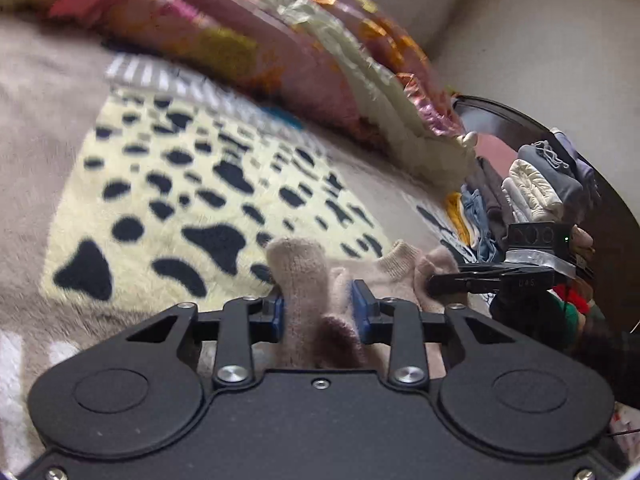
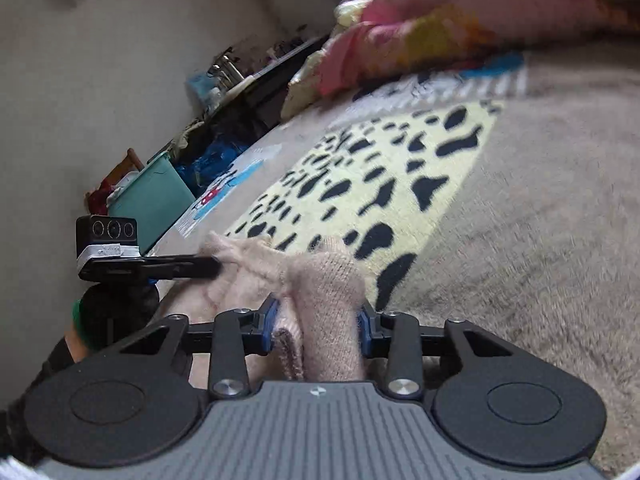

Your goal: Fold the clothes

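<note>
In the left wrist view, a beige blanket (image 1: 36, 128) is covering the bed at the far left, and a cream patch with black spots (image 1: 176, 200) is lying on it, blurred with motion. Further right, the left gripper (image 1: 318, 312) is clamping its blue pads (image 1: 279, 312) on a bunched fold of a tan knit garment (image 1: 304, 280), which is standing up between the fingers and hiding what is under it. A ribbed cuff or collar of the garment is showing just to the right, though which one it is cannot be made out. Next, the right gripper (image 1: 434, 284) is coming in from the right edge-on, its tip pressing into the same knit; its fingers are overlapping, so their spacing is unreadable here. Behind it, a pile of clothes (image 1: 532, 192) is sitting in a dark, partly cut-off container. A pink flowered quilt (image 1: 256, 44) is running across the top, smeared.

In the right wrist view, the left gripper (image 2: 214, 266) is seen sideways at the left, its tip touching the tan knit garment (image 2: 328, 280). A teal bin (image 2: 154, 200) is standing behind it by the wall. At centre the right gripper (image 2: 318, 322) is pinching a thick roll of the knit, the fabric burying its pads. The spotted patch (image 2: 380, 184) and blanket (image 2: 560, 240) are spreading rightward, blurry.
</note>
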The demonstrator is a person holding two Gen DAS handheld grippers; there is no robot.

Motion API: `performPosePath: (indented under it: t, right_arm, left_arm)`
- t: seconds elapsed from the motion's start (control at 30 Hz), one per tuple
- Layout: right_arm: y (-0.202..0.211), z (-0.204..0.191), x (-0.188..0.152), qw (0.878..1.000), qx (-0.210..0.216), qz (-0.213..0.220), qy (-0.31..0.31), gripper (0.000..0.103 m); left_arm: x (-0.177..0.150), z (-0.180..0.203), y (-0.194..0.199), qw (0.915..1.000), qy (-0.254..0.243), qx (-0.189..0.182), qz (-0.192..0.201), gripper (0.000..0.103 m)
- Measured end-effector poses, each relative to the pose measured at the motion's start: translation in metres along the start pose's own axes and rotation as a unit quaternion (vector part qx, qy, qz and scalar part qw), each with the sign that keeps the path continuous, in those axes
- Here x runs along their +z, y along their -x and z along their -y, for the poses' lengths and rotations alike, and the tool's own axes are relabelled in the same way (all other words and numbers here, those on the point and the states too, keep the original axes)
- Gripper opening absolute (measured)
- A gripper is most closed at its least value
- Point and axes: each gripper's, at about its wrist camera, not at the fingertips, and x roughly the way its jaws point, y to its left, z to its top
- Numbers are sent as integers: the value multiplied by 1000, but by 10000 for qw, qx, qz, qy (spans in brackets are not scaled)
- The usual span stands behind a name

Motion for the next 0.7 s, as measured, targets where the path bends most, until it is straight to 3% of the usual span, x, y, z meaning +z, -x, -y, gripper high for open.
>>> performPosePath:
  t: [0.2, 0.37, 0.53, 0.7]
  right_arm:
    - [42, -61, 8, 9930, -46, 617, 1004, 37]
    - [86, -136, 1, 9716, -137, 988, 2147, 37]
    - [132, -211, -42, 9384, -241, 972, 3306, 37]
    - [160, -264, -121, 9030, -453, 675, 4218, 36]
  left_arm:
    - [0, 53, 53, 9911, -1046, -252, 790, 27]
    - [-25, 105, 109, 9762, -1746, -307, 1251, 27]
    - [-70, 166, 158, 9578, -2605, -46, 1217, 27]
    - [-139, 220, 191, 9327, -3472, 673, 699, 27]
